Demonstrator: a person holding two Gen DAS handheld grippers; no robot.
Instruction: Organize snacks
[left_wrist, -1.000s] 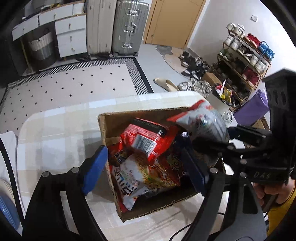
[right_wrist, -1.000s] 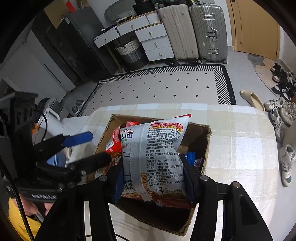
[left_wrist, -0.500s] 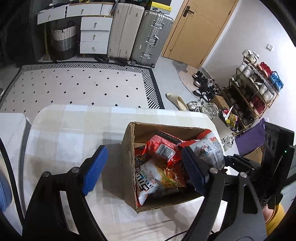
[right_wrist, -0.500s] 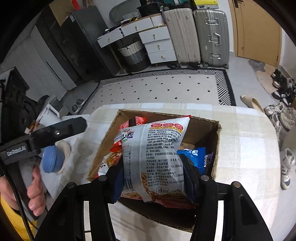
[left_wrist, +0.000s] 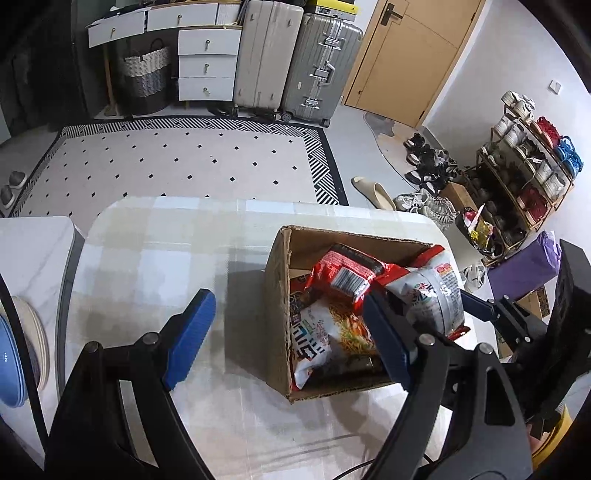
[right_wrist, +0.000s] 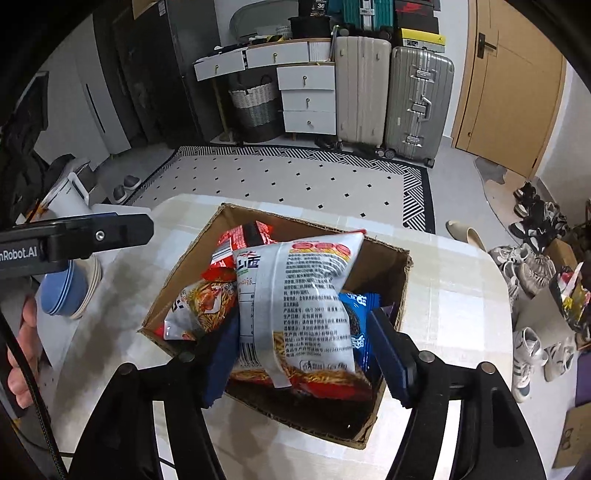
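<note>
Checked table (right_wrist: 454, 306), bearing carton (right_wrist: 400, 291) of snacks: white bag (right_wrist: 306, 295) atop the carton's load, long axis running away between right tongs (right_wrist: 303, 354), nearer, jaws opening; left tongs (left_wrist: 291, 332) agape, empty, beside the carton.

One cardboard box (right_wrist: 400, 284); four snack packets visible: silver-white (right_wrist: 306, 295), red (right_wrist: 240, 240), noodle-print (right_wrist: 201, 299), blue (right_wrist: 356, 314); two suitcases (right_wrist: 391, 96); one table (right_wrist: 454, 306).
</note>
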